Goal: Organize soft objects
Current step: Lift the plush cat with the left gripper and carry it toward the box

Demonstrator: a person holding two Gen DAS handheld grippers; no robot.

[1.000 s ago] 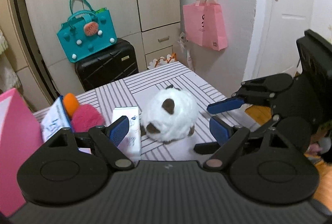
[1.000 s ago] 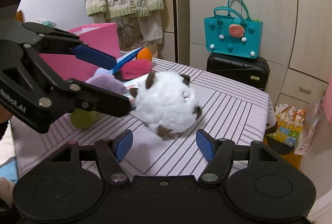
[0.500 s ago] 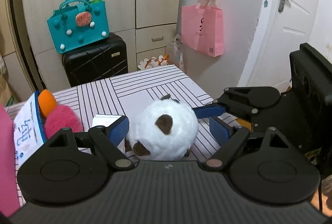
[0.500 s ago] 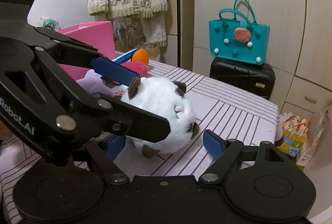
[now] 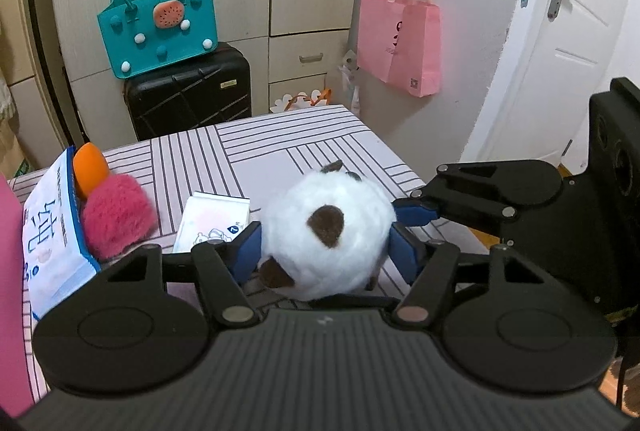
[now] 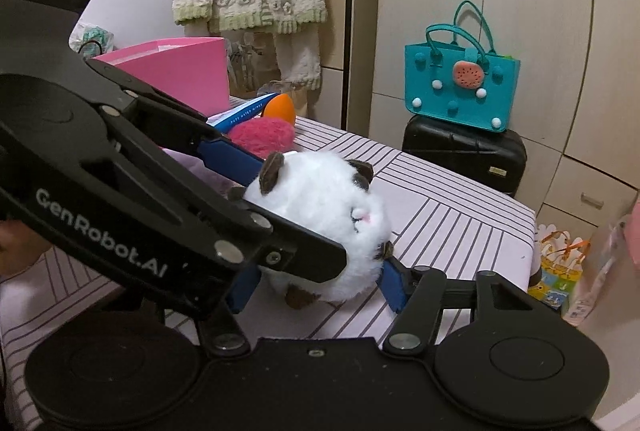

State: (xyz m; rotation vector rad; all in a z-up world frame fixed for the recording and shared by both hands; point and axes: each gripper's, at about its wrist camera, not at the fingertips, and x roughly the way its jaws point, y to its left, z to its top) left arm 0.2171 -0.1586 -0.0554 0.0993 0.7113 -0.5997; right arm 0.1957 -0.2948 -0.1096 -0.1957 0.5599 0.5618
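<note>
- Plush [image 5: 326, 231]: white, round, on striped table [image 5: 280, 139], centre; pink fluff [image 5: 116, 219] at its 9 o'clock.
- Left gripper [image 5: 326, 251]: jaws closing, blue pads touching plush flanks.
- Right gripper [image 6: 316, 281]: closing likewise, crossing left.
- Table edge at 3 o'clock, near; bare cloth toward 12.

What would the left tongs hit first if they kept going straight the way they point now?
Almost certainly the white plush ball: it already sits between the closing left tongs, with both blue pads against its sides. Beyond it lies only the striped tablecloth.
</note>
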